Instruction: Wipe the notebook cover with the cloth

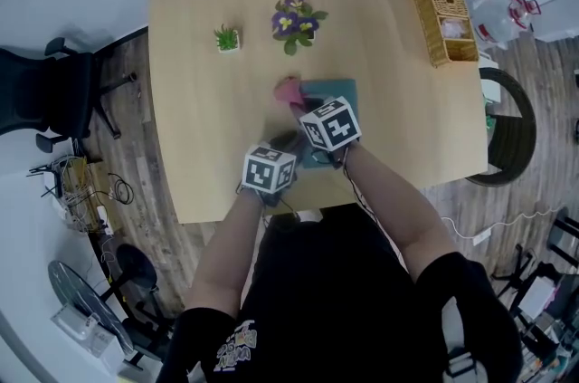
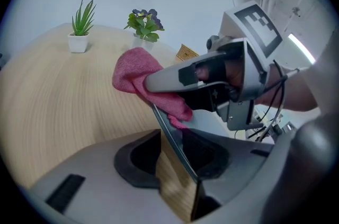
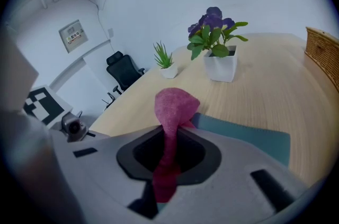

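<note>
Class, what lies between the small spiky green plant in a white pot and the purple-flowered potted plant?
Only bare light wooden tabletop, as the head view shows.

Your right gripper (image 1: 297, 103) holds the pink cloth (image 1: 287, 89) at the left edge of the blue-green notebook (image 1: 333, 91) on the wood table (image 1: 190, 100). Your left gripper (image 1: 288, 143) is at the notebook's near corner. Farther back stand a small green plant (image 1: 227, 38), purple flowers (image 1: 296, 19) and a woven basket (image 1: 442, 13).

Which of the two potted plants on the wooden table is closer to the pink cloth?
The purple-flowered plant in the white pot, right of the spiky green plant; it stands just beyond the pink cloth.
</note>
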Demonstrator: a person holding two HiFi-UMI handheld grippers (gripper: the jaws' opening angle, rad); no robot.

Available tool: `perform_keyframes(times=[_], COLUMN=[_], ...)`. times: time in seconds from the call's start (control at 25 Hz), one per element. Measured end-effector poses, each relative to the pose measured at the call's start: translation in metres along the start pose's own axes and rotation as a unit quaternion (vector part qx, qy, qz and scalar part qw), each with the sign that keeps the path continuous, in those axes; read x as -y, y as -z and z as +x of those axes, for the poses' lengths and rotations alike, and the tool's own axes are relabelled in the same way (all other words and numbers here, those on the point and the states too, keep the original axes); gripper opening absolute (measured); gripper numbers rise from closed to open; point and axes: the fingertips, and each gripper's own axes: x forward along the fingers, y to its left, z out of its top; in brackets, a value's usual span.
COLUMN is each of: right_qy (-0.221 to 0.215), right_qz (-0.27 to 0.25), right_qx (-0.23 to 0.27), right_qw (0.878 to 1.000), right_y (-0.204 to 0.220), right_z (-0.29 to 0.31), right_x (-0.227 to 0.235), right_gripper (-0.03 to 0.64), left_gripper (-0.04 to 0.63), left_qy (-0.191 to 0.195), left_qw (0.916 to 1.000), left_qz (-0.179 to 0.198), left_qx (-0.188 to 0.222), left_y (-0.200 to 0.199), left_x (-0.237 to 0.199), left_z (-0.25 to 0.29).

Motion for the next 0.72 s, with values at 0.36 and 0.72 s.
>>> perform_keyframes(times=[0.36, 0.72], right_qy=[-0.011, 0.020], right_qz=[0.009, 0.064], right_qx=[0.013, 0.044], right_qw=[1.000, 0.997], right_y=[-0.002, -0.004], right_z=[-0.012, -0.036], right_x=[0.014, 0.060], right_gripper=[0.057, 0.058], left_gripper=[0.121, 0.121], left_qy=[-0.002, -0.003], left_qw=[1.0000, 1.0000], left_qz=[0.000, 0.002], left_qx=[0.000, 0.001], left_y=[0.000, 0.000], left_x=[0.000, 0.000], left_z=[-0.001, -0.001])
